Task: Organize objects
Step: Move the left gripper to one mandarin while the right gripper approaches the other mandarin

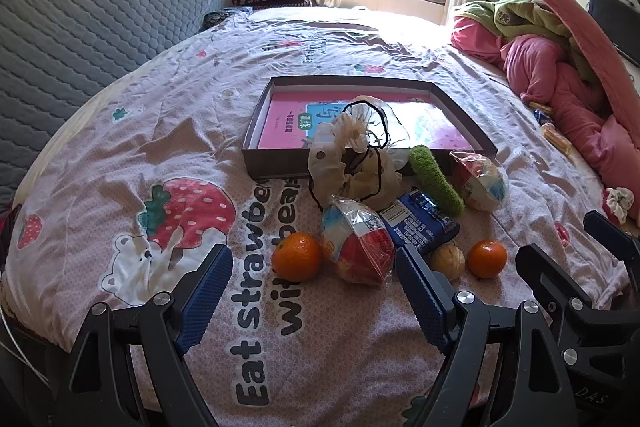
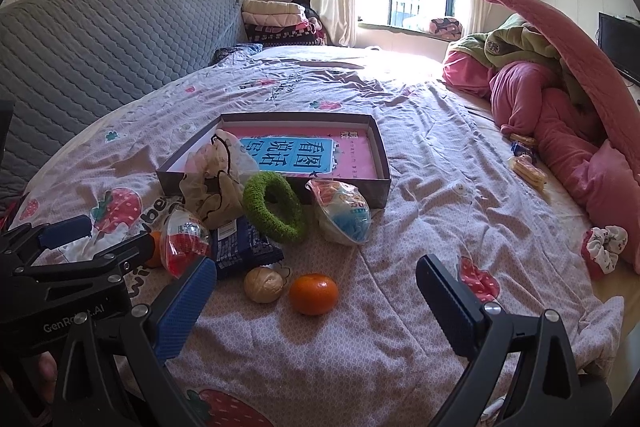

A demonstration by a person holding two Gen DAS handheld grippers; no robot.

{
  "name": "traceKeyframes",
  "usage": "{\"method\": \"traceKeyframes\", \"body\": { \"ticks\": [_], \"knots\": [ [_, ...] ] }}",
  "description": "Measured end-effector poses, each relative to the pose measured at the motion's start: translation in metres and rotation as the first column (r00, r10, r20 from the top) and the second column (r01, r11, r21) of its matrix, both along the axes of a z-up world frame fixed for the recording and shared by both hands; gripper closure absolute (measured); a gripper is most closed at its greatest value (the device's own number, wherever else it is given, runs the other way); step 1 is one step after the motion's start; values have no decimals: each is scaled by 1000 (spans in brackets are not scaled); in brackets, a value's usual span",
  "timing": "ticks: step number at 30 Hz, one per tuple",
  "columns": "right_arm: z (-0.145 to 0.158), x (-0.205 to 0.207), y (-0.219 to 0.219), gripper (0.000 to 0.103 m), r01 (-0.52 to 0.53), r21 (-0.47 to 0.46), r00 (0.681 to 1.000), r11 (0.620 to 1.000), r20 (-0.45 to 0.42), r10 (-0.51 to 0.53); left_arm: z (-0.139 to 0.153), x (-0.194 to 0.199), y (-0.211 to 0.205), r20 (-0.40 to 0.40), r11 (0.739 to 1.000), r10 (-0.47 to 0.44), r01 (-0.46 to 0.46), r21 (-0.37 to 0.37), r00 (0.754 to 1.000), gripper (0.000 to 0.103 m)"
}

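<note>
Hovering wide open and empty, left tool (image 1: 313, 291) and right tool (image 2: 316, 301) overlook oranges (image 2: 313, 293) near the bed's (image 2: 400, 347) front edge.

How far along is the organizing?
Barely started: the shallow brown cardboard box holds only a pink booklet. Nothing in hand; left gripper and right gripper are open and empty. Left: oranges, walnut, green fuzzy ring, wrapped snacks.

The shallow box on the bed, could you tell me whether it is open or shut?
Open. The box has no lid on it, and a pink book lies flat inside, in plain view.
</note>
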State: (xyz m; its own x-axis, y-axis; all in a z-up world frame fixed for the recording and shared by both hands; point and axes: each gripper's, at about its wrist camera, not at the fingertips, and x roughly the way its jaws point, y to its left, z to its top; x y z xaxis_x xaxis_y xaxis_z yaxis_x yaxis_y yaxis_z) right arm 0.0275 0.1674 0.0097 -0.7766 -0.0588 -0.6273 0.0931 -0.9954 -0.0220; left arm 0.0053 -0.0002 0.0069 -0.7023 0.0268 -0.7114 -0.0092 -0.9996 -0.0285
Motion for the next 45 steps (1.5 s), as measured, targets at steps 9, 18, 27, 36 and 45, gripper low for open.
{"method": "traceKeyframes", "body": {
  "ticks": [9, 18, 27, 36, 45],
  "knots": [
    [0, 1, -2, 2, -15, 2, 1000, 1000, 0, 15, -5, 0, -2, 23, 1000, -7, 7, 12, 1000, 19],
    [-7, -1, -2, 2, -26, -9, 999, 1000, 29, 26, -10, -3, -4, 46, 1000, -14, 14, 9, 999, 19],
    [-18, -6, -2, 2, -45, -28, 996, 999, 78, 47, -23, -7, -9, 90, 1000, -9, 9, 6, 996, 19],
    [-28, -7, -4, 2, -71, -33, 990, 997, 122, 74, -34, -8, -19, 125, 1000, 4, -4, 4, 992, 19],
    [-36, -8, -3, 3, -69, -23, 985, 997, 157, 72, -39, -10, -25, 140, 1000, 13, -12, -7, 990, 19]
  ]
}}
